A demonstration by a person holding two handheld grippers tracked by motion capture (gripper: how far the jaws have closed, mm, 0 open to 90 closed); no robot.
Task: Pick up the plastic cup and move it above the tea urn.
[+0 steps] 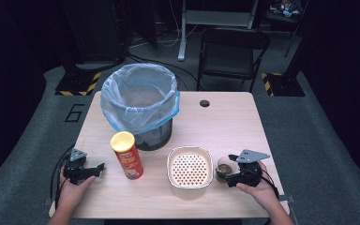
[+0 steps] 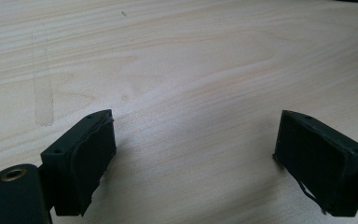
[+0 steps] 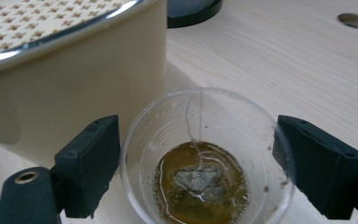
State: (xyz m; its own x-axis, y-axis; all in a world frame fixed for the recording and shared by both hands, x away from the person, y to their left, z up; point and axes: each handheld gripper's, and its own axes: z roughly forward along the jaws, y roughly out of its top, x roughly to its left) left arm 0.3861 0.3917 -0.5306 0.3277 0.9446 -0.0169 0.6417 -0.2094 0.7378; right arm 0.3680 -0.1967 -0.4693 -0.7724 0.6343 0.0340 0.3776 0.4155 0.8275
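Note:
A clear plastic cup [image 3: 205, 135] with brown liquid and a tea bag [image 3: 200, 179] in it stands on the table just right of a cream container [image 3: 74, 79] with a perforated lid. My right gripper [image 3: 196, 163] is open, one jaw on each side of the cup and close to its wall. In the high view the cup [image 1: 225, 165] sits at the front right, with the right gripper [image 1: 224, 175] around it. At the front left, my left gripper [image 1: 99, 168] rests low over bare table [image 2: 191, 70], open and with nothing between its jaws [image 2: 196, 154].
A black bin [image 1: 140, 105] lined with a blue-edged clear bag stands at the back left. A red and yellow chips can [image 1: 127, 155] is upright in front of it. The cream container [image 1: 190, 171] sits mid-front. A cable hole [image 1: 204, 103] lies far right.

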